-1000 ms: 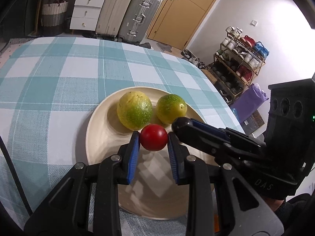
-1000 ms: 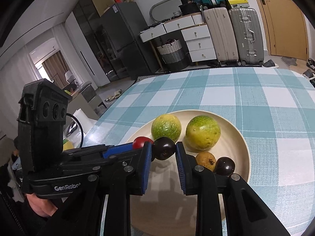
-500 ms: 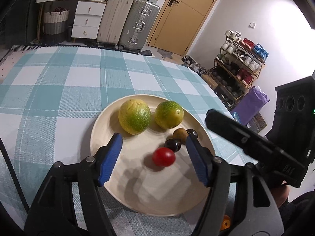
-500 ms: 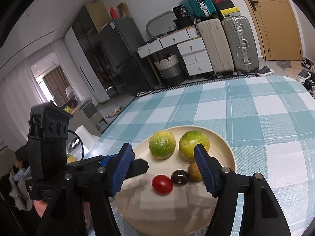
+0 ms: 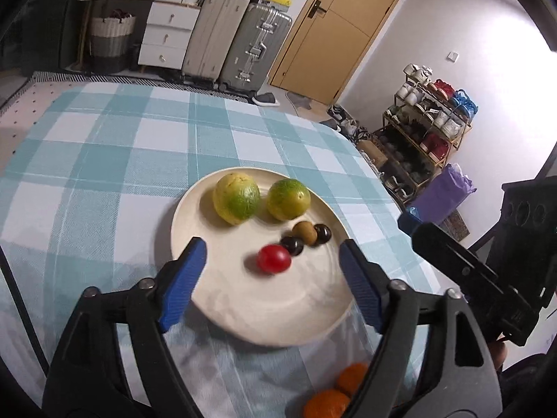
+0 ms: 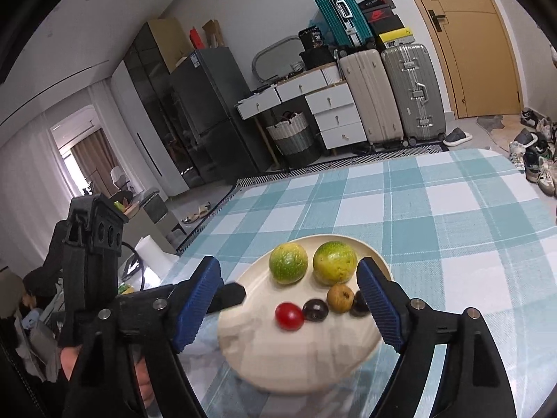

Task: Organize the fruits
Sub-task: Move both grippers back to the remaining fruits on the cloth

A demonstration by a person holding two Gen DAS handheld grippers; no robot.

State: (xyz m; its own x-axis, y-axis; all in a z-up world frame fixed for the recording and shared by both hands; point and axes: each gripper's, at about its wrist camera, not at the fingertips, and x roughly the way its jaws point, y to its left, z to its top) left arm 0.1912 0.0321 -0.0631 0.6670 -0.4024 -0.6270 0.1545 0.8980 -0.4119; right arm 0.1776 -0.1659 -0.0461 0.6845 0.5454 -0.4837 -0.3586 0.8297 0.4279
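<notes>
No legible text, label or number anywhere.

Beyond the surface's far edge: white drawer unit (image 6: 334,111), two upright suitcases (image 6: 393,94), wooden door (image 6: 466,45), dark refrigerator (image 6: 212,111); shoe rack (image 5: 424,129) against the white wall.

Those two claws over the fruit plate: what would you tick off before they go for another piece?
1. Left claw empty, jaws just opened: ok.
2. Right claw empty, jaws just opened: ok.
3. Red tomato lying on the plate: ok.
4. Two green-yellow fruits at the plate's far side, clear of both claws: ok.
5. Oranges off the plate, waiting on the cloth: not ok.
6. Path to the oranges clear: cannot tell, a claw arm hides them.
</notes>
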